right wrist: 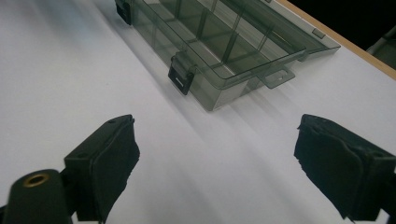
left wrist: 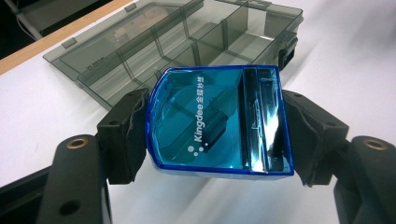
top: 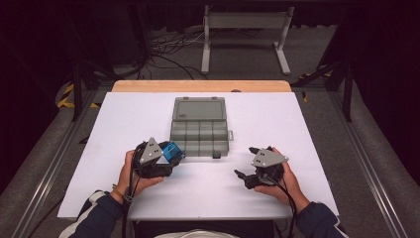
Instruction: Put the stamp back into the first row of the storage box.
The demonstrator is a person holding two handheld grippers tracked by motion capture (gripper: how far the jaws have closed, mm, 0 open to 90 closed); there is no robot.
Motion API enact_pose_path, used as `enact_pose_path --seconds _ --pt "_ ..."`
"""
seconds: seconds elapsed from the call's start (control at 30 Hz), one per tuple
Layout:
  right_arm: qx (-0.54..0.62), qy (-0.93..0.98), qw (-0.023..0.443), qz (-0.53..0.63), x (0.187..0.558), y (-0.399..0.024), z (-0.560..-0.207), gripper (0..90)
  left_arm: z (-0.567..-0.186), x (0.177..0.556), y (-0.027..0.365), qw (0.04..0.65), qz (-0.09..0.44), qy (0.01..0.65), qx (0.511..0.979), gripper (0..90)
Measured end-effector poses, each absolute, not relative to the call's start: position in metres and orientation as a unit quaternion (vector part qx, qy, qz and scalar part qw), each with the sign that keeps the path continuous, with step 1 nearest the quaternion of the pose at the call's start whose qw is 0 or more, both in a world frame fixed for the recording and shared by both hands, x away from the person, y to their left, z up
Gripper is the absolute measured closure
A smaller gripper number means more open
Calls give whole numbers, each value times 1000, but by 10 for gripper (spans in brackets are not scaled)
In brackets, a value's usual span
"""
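A translucent blue plastic box point(left wrist: 217, 123) printed "Kingdee" sits between the pads of my left gripper point(left wrist: 215, 133), which is shut on its two sides just above the white table. From above, the blue box point(top: 173, 150) shows at the tip of the left gripper point(top: 166, 154), close to the front left corner of a smoky grey compartment case point(top: 200, 133) with its lid laid open behind it. My right gripper point(top: 246, 162) stands open over bare table, right of the case, with nothing between its jaws. In the right gripper view the case point(right wrist: 219, 42) lies ahead of the open gripper point(right wrist: 217, 168).
The white table point(top: 124, 124) has a wooden strip point(top: 200, 86) along its far edge. Beyond it stands a grey metal frame point(top: 245, 34) among floor cables. Black latches point(right wrist: 180, 74) stick out of the case's front.
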State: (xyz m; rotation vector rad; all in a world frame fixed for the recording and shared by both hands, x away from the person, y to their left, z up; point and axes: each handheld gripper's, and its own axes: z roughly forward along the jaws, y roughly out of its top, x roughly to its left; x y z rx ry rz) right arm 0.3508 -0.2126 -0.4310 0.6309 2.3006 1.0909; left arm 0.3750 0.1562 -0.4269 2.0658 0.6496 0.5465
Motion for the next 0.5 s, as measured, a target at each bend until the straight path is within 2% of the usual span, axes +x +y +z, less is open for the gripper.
enact_pose_path --seconds 0.5 --pt "233 848 256 401 351 -212 -432 130 -425 385 152 439 224 267 828 309"
